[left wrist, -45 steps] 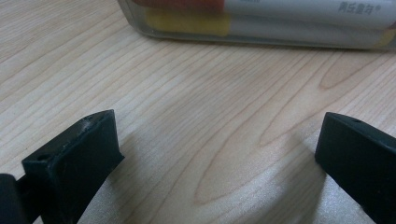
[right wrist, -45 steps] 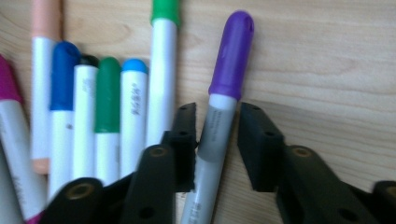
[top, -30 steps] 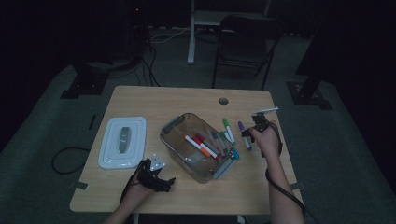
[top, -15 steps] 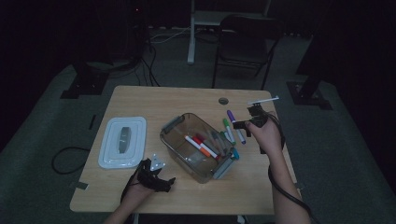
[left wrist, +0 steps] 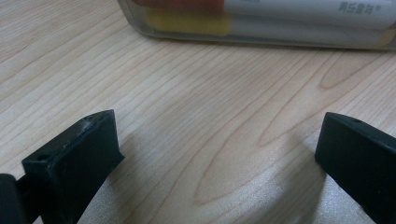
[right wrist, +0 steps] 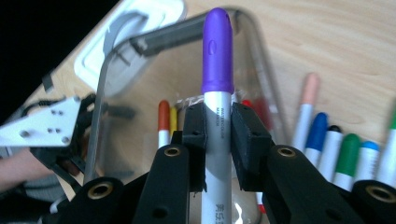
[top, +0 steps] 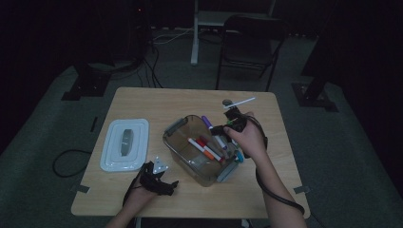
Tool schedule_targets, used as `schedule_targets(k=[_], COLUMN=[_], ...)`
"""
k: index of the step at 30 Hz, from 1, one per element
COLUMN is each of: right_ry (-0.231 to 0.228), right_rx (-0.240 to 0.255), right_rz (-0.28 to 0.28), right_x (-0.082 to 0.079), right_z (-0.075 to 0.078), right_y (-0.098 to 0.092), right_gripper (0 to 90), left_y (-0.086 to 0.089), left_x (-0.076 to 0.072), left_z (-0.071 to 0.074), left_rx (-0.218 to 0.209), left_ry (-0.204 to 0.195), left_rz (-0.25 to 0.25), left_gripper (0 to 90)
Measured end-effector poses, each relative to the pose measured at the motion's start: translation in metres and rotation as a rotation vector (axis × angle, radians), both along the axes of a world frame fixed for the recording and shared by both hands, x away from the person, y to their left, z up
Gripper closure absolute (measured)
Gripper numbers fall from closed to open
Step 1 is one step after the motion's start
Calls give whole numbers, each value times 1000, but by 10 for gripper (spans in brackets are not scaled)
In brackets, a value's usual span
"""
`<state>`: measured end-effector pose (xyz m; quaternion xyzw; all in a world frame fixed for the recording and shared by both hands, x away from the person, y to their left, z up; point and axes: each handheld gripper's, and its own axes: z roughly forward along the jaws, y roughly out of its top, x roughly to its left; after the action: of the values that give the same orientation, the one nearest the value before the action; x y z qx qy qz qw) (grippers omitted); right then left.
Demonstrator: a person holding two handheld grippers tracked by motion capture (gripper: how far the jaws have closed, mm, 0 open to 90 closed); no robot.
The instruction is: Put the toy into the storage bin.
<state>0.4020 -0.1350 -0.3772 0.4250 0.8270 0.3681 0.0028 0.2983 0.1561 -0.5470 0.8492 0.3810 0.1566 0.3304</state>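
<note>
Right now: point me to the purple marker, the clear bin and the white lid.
purple marker (right wrist: 218,51), right gripper view, on its purple cap above the jaws.
clear bin (top: 177,125), high view, on the grey latch at its far-left rim.
white lid (top: 112,154), high view, on the flat white surface left of its handle.

Light: dim, room dark
Floor (top: 57,128): grey carpet
Table (top: 157,102): light wood
Chair (top: 249,45): dark, folding, behind table
Cables (top: 157,47): on floor, far left
Desk leg (top: 195,33): white, beside chair

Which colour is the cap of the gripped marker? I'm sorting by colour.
Purple cap on a white barrel, clearest in the right gripper view.
</note>
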Motion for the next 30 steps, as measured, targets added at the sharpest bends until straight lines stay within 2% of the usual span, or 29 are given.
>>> schedule_targets(k=[10,15,17,23,27,30], right_ry=[65,104,129,180,227,241], right_rx=[-33,-63,-87,-153,-175,-197], right_rz=[125,165,192,201,223,228], right_x=[-3,-5,-5,4,5,5], right_z=[-23,-33,-43,-67,-79,-85], right_y=[53,70,83,102,111,114], right_gripper=[768,768,768,768,768,767], left_y=[0,0,0,0,0,0], left_x=[0,0,0,0,0,0], left_z=[0,0,0,0,0,0], left_rx=[0,1,0,-1,-1,-1], left_ry=[0,1,0,-1,-1,0], left_rz=[0,-1,0,0,1,0], left_gripper=[6,6,6,6,6,6])
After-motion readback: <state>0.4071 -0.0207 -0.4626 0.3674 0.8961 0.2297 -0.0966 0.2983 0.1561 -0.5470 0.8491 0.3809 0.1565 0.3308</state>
